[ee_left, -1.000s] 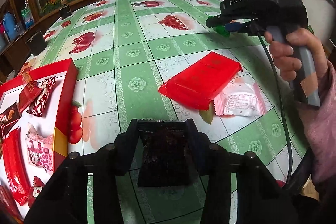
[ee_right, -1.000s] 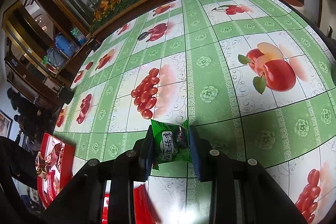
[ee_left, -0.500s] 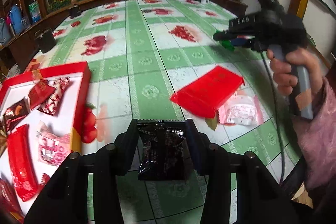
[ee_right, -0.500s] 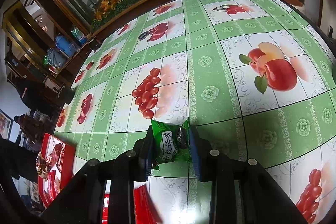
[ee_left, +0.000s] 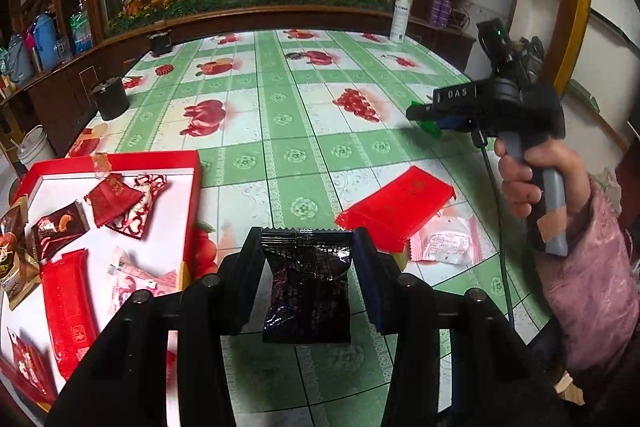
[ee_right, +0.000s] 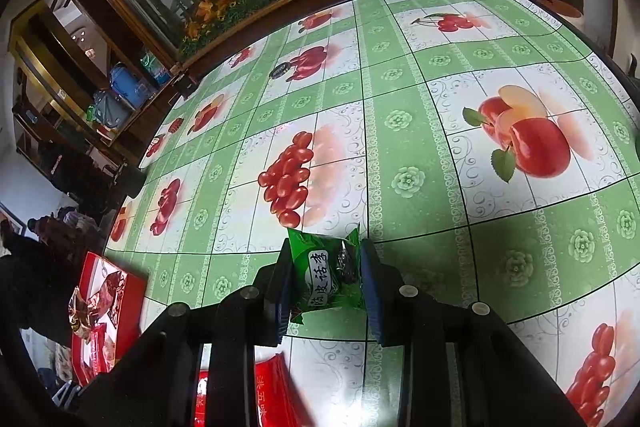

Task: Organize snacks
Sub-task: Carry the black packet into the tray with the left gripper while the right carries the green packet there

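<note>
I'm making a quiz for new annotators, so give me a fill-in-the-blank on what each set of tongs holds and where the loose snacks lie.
1. The left tongs are shut on a ____ packet.
2. The right tongs are shut on a ____ packet.
3. On the tablecloth, the large red packet partly overlaps a smaller ____ packet.
4. The red box lies on the ____ side of the left wrist view.

Missing words: black; green; pink; left
</note>
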A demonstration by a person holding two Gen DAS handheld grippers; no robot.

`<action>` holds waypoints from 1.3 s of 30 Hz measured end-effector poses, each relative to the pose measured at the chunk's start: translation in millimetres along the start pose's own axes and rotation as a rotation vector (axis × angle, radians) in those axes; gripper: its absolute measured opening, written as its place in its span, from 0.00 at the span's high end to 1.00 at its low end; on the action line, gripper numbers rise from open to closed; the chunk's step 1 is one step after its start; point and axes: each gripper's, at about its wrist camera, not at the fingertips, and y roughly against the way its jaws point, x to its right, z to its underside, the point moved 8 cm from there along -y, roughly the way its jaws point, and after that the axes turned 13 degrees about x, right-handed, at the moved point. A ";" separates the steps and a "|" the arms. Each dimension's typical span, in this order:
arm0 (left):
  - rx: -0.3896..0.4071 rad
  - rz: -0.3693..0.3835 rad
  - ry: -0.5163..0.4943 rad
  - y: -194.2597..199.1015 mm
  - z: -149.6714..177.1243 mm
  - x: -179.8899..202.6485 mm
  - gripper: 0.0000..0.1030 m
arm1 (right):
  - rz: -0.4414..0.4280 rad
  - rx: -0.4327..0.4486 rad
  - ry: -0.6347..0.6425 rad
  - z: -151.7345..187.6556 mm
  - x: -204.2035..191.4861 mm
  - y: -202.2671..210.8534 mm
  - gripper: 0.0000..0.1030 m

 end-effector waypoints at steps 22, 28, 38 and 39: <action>0.113 -0.065 0.119 49.7 -10.6 -61.4 0.59 | -0.214 0.029 0.030 22.9 -87.8 29.4 0.70; 0.146 -0.111 0.167 70.8 -3.7 -93.3 0.59 | -0.365 -0.069 0.066 57.7 -162.4 28.9 0.70; 0.123 -0.168 0.240 77.8 18.4 -141.5 0.59 | -0.512 -0.167 0.160 112.1 -255.7 40.0 0.70; 0.122 -0.169 0.244 77.5 19.6 -142.4 0.59 | -0.519 -0.180 0.172 118.5 -261.6 39.4 0.70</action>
